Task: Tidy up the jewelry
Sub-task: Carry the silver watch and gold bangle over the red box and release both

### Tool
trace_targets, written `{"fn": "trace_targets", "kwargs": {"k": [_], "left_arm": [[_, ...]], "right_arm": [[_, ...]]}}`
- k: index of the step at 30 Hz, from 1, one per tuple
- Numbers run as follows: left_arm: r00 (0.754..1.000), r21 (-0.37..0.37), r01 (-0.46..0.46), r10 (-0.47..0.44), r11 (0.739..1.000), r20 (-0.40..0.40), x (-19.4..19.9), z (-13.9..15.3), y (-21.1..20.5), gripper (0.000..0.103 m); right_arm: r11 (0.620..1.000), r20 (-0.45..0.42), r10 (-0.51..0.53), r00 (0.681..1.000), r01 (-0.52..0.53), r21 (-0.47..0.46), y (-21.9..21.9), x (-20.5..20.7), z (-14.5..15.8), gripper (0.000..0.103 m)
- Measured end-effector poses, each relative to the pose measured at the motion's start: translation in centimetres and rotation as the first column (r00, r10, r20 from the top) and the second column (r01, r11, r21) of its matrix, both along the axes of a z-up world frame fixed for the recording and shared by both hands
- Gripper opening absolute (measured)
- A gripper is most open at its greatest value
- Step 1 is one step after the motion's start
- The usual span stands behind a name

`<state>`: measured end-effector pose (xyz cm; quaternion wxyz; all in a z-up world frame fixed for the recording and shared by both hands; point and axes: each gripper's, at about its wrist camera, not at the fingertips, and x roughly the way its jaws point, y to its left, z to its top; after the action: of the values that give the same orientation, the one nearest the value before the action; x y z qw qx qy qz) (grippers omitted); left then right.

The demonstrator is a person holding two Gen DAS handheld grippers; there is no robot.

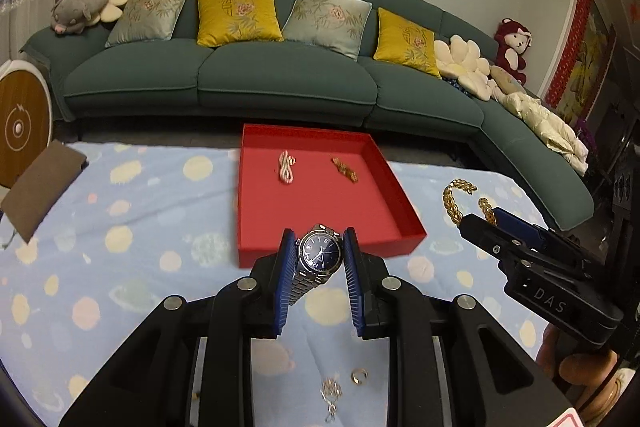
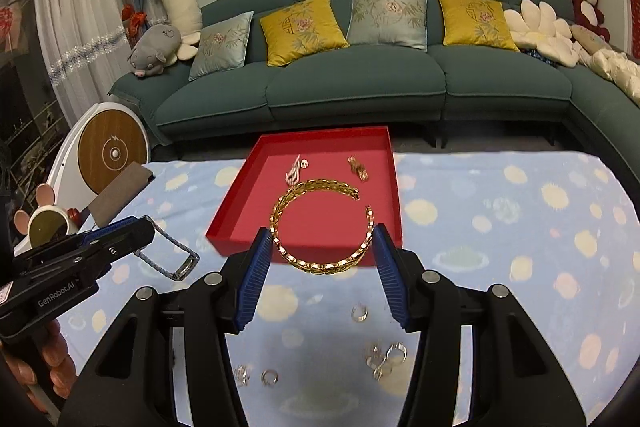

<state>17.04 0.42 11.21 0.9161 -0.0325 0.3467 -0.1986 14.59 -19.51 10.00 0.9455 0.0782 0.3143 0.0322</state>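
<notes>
Two grippers hang above the blue spotted blanket (image 1: 120, 211), each with a piece of jewelry between its blue pads. The left gripper (image 1: 319, 251) is clamped narrowly on a silver watch (image 1: 320, 251) with a dark dial, its metal band trailing down between the fingers. The right gripper (image 2: 322, 247) stands at a middling width, its pads pressed on both sides of an open gold bracelet (image 2: 320, 227). Both pieces sit just short of the near edge of the red tray (image 1: 396, 187). Inside the tray, toward its far wall, lie a pale coiled chain (image 1: 286, 166) and, well apart to its right, a small gold chain (image 1: 345, 169). Nearer than the tray, on the blanket under the grippers, several silver rings (image 2: 360, 313) and small clasps are scattered. Beyond the tray stands a green sofa (image 2: 360, 87).
</notes>
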Motion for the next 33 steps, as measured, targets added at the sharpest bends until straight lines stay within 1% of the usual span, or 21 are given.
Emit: {"fn": "trace_targets", "kwargs": {"k": [3,6,8,11,15,17,19,22,26,29,30,31,33], "left_arm": [[0.999,0.022,-0.013,0.012,1.000,0.042,3.7,1.0,-1.1,0.021],[0.998,0.031,-0.030,0.028,0.999,0.052,7.7,0.5,-2.3,0.021],[0.999,0.040,-0.036,0.035,0.999,0.036,10.1,-0.7,-2.9,0.021],[0.998,0.041,-0.053,0.054,0.998,-0.032,13.7,-3.8,-3.4,0.021],[0.992,0.058,-0.082,0.087,0.995,-0.092,16.7,-7.5,-3.6,0.021],[0.989,0.072,-0.087,0.094,0.994,-0.111,17.7,-8.8,-3.7,0.021],[0.988,0.069,-0.083,0.092,0.994,-0.128,18.2,-9.8,-3.7,0.021],[0.989,0.077,-0.073,0.082,0.994,-0.126,18.6,-10.6,-3.8,0.021],[0.986,0.073,-0.072,0.082,0.995,-0.142,18.7,-11.2,-3.8,0.022],[0.984,0.058,-0.105,0.112,0.993,-0.139,18.5,-10.7,-3.4,0.023],[0.984,0.038,-0.112,0.117,0.993,-0.135,18.1,-10.3,-3.0,0.024],[0.984,0.014,-0.118,0.119,0.993,-0.132,17.8,-9.5,-2.5,0.027],[0.984,-0.027,-0.131,0.127,0.991,-0.127,16.9,-7.7,-1.4,0.031]], "right_arm": [[1.000,-0.001,0.008,1.000,-0.008,0.004,-0.5,4.1,0.2,0.050],[1.000,-0.013,0.012,1.000,-0.012,0.012,-0.5,7.8,-1.1,0.050],[1.000,-0.041,0.020,0.999,-0.019,0.021,-0.5,10.1,-2.4,0.050],[0.999,-0.083,0.027,0.996,-0.026,0.024,-0.4,13.0,-4.7,0.050],[0.999,-0.122,0.021,0.992,-0.016,0.037,-0.7,15.5,-7.4,0.050],[0.998,-0.152,0.027,0.988,-0.019,0.054,-1.0,16.4,-8.9,0.050],[0.998,-0.168,0.027,0.985,-0.019,0.053,-1.1,17.0,-10.0,0.050],[0.998,-0.194,0.026,0.981,-0.016,0.053,-1.3,17.6,-11.3,0.051],[1.000,-0.182,0.022,0.983,-0.024,-0.006,-0.6,17.7,-11.8,0.051],[1.000,-0.185,0.019,0.983,-0.018,0.008,-0.7,17.6,-11.6,0.053],[1.000,-0.178,0.015,0.984,-0.013,0.012,-1.1,17.4,-11.1,0.053],[1.000,-0.166,0.010,0.986,-0.008,0.014,-1.3,17.1,-10.5,0.053],[1.000,-0.131,0.003,0.991,-0.001,0.016,-1.8,16.1,-8.1,0.053]]}}
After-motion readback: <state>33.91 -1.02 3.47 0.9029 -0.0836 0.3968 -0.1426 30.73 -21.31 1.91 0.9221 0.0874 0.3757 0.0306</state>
